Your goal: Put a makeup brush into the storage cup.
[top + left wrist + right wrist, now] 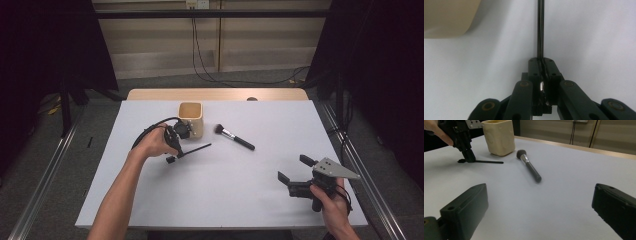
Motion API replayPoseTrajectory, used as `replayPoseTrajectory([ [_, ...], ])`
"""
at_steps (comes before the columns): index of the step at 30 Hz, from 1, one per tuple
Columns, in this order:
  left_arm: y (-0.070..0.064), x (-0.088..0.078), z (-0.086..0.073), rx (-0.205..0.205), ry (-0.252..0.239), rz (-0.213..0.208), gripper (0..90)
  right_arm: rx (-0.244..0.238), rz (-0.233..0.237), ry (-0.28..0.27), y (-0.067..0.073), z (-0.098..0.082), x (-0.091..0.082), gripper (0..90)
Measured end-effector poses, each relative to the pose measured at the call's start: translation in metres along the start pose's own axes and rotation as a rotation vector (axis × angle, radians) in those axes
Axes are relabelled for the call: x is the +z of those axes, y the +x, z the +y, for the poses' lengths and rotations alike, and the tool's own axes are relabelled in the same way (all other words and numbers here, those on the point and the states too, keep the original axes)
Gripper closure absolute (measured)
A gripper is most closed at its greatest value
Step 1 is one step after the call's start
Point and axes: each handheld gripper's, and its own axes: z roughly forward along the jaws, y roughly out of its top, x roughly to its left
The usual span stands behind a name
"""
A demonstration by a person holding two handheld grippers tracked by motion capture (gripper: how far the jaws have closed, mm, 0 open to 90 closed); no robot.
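Note:
My left gripper (173, 151) is shut on one end of a thin black stick (196, 148), which runs to the right, on or just above the white table; I cannot tell which. In the left gripper view the jaws (543, 62) pinch the stick (540, 30), which points straight ahead. A cream square cup (190, 118) stands just behind that gripper. A black-handled makeup brush (235, 137) with a dark fluffy head lies to the cup's right. My right gripper (294, 168) is open near the front right, holding nothing. Its jaws (539, 205) face the brush (529, 166) and the cup (499, 136).
The white table top (220, 195) reaches from a wooden strip (215, 94) at the back to the front edge. Dark curtains and metal floor rails flank both sides. A cable trails from the left gripper toward the cup.

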Motion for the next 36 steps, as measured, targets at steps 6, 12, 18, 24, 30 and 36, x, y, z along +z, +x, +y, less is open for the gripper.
replayPoseTrajectory([
  [6,0.002,-0.001,-0.003,-0.033,-0.021,-0.008,85.8,-0.001,-0.004,0.0,-0.001,0.0,-0.001,0.2],
  [12,0.005,-0.003,-0.006,-0.049,-0.043,-0.027,85.8,0.002,-0.006,-0.003,0.0,0.0,-0.002,0.2],
  [18,0.005,-0.007,-0.012,-0.117,-0.128,-0.093,85.8,0.004,-0.01,-0.003,-0.002,0.0,-0.002,0.3],
  [24,0.002,-0.016,-0.017,-0.143,-0.256,-0.138,85.8,0.0,-0.008,-0.004,-0.001,0.0,-0.002,0.3],
  [30,-0.002,-0.02,-0.023,-0.13,-0.297,-0.118,85.7,0.005,-0.016,-0.006,-0.002,0.0,-0.002,0.3],
  [36,-0.006,-0.025,-0.034,-0.128,-0.41,-0.119,85.7,0.0,-0.011,-0.002,-0.001,-0.001,-0.002,0.3],
])
